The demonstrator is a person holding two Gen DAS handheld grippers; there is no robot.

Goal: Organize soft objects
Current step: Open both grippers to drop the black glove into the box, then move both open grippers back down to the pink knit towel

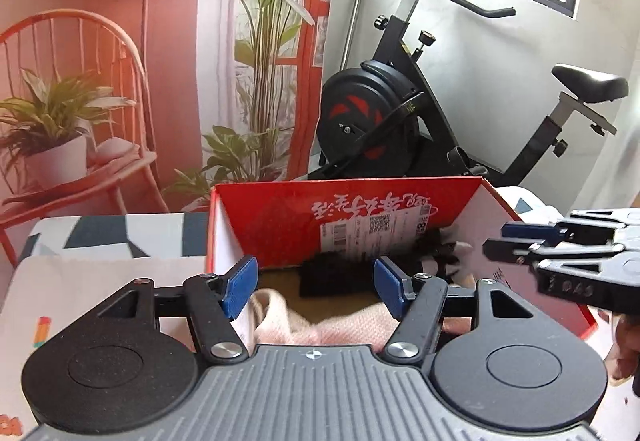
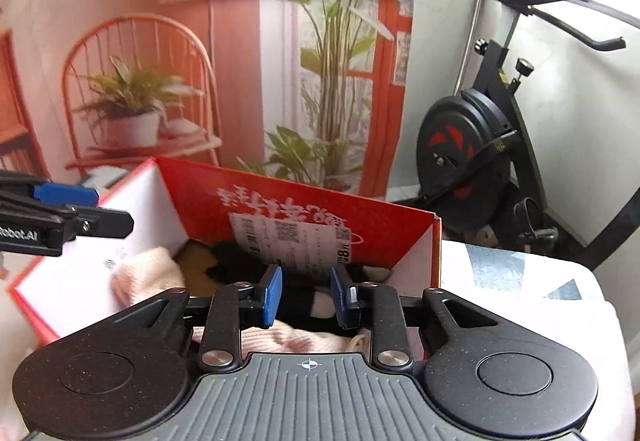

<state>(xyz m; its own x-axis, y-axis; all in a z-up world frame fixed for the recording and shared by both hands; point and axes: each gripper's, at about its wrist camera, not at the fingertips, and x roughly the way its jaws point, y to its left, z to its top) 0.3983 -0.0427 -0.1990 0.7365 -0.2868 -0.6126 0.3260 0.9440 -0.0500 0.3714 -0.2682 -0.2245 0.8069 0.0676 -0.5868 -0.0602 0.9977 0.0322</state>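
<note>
Pink cloth (image 1: 340, 325): pale, ribbed knit, soft and rumpled; lying in the near part of the red box, partly draped up against the left white inner wall, as seen from the right wrist.
Red box (image 1: 280, 217): cardboard, open top, red outside and on the far inner flap, white on the side walls; white shipping label (image 1: 376, 233) with barcode and printed script on the far flap.
Black cloth (image 1: 336, 277): dark, flat, folded, further back on the box floor, beyond the pink cloth.
Black-and-white cloth (image 1: 448, 253): patterned, bunched in the far right corner of the box.
Left claw (image 1: 316, 283): blue pads set wide, over the near edge of the box, above the pink cloth, nothing pressed between the pads.
Right claw (image 2: 306, 295): blue pads narrow yet parted, over the box, dark and pink fabric showing in the gap below, no grip visible.
Surface under the box: white covering with a blue-grey geometric print (image 2: 504, 269).
Background: exercise bike (image 1: 400, 113), printed backdrop (image 1: 120, 53) of chair, lamp and plants.
</note>
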